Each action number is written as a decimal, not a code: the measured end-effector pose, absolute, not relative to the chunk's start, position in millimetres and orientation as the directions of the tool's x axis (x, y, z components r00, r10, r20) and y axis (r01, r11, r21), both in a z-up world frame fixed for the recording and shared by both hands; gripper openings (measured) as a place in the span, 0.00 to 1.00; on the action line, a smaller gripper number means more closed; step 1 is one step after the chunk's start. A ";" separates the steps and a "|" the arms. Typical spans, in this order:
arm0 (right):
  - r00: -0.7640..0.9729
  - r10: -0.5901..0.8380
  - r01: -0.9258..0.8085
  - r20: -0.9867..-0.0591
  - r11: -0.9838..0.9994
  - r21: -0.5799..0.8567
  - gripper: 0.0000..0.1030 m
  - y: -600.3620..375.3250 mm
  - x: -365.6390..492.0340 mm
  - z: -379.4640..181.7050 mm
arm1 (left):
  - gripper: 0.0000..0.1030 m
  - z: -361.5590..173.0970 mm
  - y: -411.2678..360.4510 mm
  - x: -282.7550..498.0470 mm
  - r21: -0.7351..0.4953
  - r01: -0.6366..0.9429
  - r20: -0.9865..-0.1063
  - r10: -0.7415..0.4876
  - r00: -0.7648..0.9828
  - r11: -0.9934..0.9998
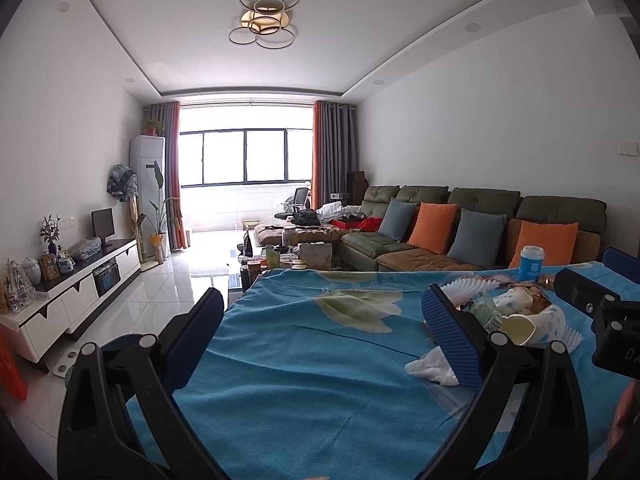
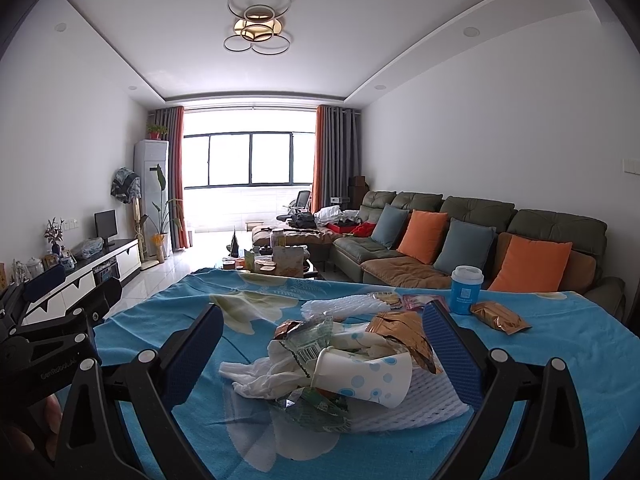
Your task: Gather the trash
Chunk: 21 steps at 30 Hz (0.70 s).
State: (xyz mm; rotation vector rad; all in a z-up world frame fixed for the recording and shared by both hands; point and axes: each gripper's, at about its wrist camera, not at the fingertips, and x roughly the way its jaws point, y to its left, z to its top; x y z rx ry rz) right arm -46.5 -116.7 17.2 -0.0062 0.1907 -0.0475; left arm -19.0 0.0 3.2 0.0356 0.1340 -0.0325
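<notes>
The trash pile (image 2: pixel 340 368) sits on the blue floral tablecloth (image 2: pixel 160 340), toward the near right part of the table: a tipped-over paper cup (image 2: pixel 368 376) with blue dots, a crumpled white tissue (image 2: pixel 256 376), green wrappers, a gold foil wrapper (image 2: pixel 404 332) and white foam netting (image 2: pixel 420 404) underneath. The right gripper (image 2: pixel 322 354) is spread wide with the heap framed between its fingers, holding nothing, so I'd say we're at the lining-up-for-a-grab stage. The left gripper (image 1: pixel 324 332) is also wide open and empty, over bare cloth left of the pile, with one pad just beside the tissue. The next move probably calls for dropping the right one lower and picking one piece, since the stuff is tangled and floppy. A second gold packet (image 2: pixel 500 316) and a blue lidded cup (image 2: pixel 466 290) sit apart further back; can't tell if the cup counts as trash. No bin or bag in either view, and what's buried under the cup is hard to make out
</notes>
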 end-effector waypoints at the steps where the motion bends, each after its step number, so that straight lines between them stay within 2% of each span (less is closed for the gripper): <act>1: 0.980 -0.049 0.048 -0.191 0.999 -0.011 0.94 -117.3 -46.4 17.4 | 0.95 2.7 -1.0 -18.5 0.035 0.041 -0.140 -0.036 0.989 0.999; 5: 0.974 -0.060 0.061 -0.216 0.998 -0.005 0.93 -126.2 -44.9 14.0 | 0.95 -1.3 -6.6 -12.5 0.032 0.116 -0.190 -0.108 0.976 0.993; 10: 0.949 -0.086 0.097 -0.302 0.995 0.021 0.94 -147.6 -34.2 2.8 | 0.95 -9.8 -27.8 -3.4 0.055 0.242 -0.265 -0.220 0.939 0.969; 16: 0.913 -0.018 0.066 -0.408 0.992 0.105 0.94 -172.4 -19.1 -11.8 | 0.94 -28.6 -59.8 30.3 0.059 0.383 -0.422 -0.325 0.847 0.922; 21: 0.889 0.038 0.036 -0.455 0.988 0.152 0.94 -176.3 -7.5 -19.1 | 0.82 -47.8 -74.0 57.1 0.043 0.446 -0.531 -0.358 0.768 0.894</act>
